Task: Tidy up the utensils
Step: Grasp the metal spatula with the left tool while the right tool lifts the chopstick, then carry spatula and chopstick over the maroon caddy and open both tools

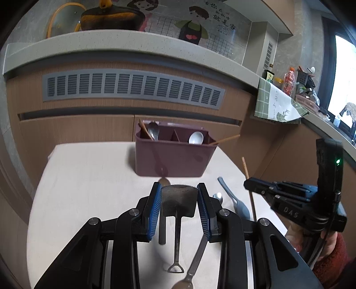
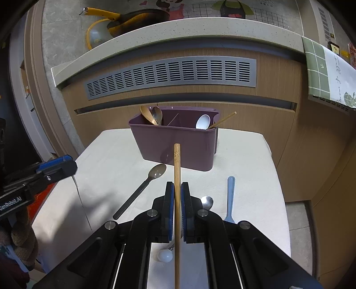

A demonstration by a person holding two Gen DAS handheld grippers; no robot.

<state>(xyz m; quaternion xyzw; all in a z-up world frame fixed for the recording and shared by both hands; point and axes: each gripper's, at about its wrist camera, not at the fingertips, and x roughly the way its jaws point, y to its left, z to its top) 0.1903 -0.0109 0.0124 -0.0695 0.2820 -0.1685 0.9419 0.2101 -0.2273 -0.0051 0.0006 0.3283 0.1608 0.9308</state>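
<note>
A purple utensil holder (image 1: 175, 155) stands at the table's far edge, also in the right wrist view (image 2: 178, 144), with spoons and a chopstick in it. My left gripper (image 1: 179, 195) is shut on the blade of a small metal spatula (image 1: 179, 202), its handle pointing back toward the camera. My right gripper (image 2: 177, 193) is shut on a bamboo chopstick (image 2: 177, 169) that points toward the holder. On the table lie a dark spoon (image 2: 142, 189), a blue spoon (image 2: 230, 195) and a steel spoon (image 2: 207, 202).
The small table (image 2: 244, 155) has a beige cloth and stands against a wooden cabinet with a grey vent (image 2: 173, 73). A white ball-shaped thing (image 2: 165, 255) lies under my right gripper. A stone counter above holds a pot (image 1: 109, 17).
</note>
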